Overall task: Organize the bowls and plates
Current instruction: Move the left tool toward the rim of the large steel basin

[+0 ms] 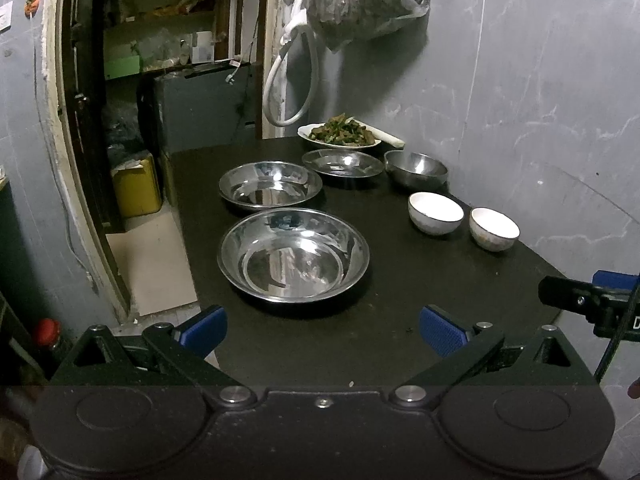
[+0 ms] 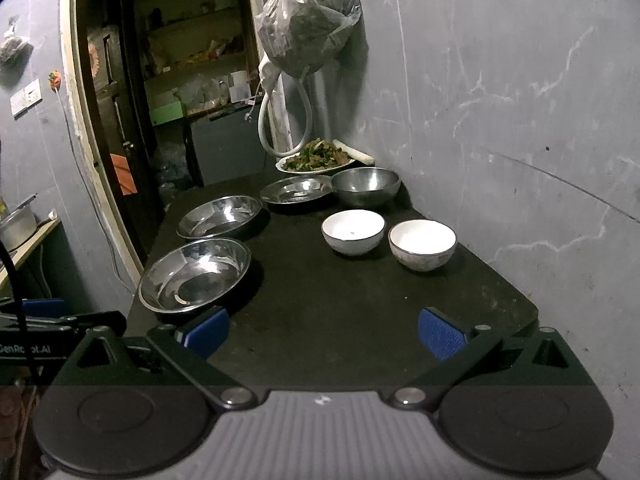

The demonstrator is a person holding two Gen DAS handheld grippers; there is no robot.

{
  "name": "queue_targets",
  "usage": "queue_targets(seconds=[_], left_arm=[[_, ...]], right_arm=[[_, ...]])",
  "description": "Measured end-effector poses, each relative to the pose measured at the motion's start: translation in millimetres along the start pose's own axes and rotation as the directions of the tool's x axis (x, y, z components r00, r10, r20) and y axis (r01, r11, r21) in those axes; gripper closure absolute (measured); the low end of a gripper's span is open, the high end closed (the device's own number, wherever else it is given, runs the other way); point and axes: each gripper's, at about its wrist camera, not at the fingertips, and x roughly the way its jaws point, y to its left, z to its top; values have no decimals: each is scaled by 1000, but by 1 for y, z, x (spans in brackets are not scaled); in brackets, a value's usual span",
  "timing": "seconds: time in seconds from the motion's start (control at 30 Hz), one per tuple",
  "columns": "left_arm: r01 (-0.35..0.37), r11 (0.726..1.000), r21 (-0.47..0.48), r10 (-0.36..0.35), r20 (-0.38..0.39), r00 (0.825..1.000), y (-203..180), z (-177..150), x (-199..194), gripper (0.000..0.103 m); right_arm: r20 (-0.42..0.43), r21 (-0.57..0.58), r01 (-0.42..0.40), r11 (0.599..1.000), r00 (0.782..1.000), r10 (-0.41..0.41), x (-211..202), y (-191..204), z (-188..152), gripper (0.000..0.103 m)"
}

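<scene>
Both my claws, left gripper (image 1: 322, 330) and right gripper (image 2: 323, 331), gape wide and hold nothing. On the black table (image 2: 340, 300) I see three steel plates (image 1: 293, 255), a steel bowl (image 2: 365, 186) and two white bowls (image 2: 353, 232), all apart.

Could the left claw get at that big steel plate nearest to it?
Probably yes: the left claw is open, and only bare black table lies between it and the nearest steel plate.

1. Dim indoor light with a cool grey cast.
2. Soft glare on the steel plates (image 1: 293, 255).
3. Fisheye bending and dark corners.
4. Doorway (image 2: 168, 80) shelves murky; focus otherwise sharp.
</scene>
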Motion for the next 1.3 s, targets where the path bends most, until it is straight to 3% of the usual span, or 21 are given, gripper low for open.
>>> queue_targets(seconds=[0.33, 0.63, 1.07, 1.3], left_arm=[[-14, 1000, -19, 13, -39, 999, 2, 5, 15, 1], [-116, 987, -113, 108, -71, 992, 23, 22, 38, 1], [-267, 944, -197, 239, -153, 959, 66, 57, 80, 1], [-284, 942, -178, 258, -159, 953, 94, 90, 104, 1]], right_arm=[[-33, -7, -14, 1000, 999, 14, 18, -6, 8, 0], [-80, -46, -65, 997, 995, 61, 50, -2, 26, 0], [-142, -75, -209, 975, 970, 197, 118, 16, 46, 0], [-167, -70, -241, 968, 960, 226, 149, 33, 60, 0]])
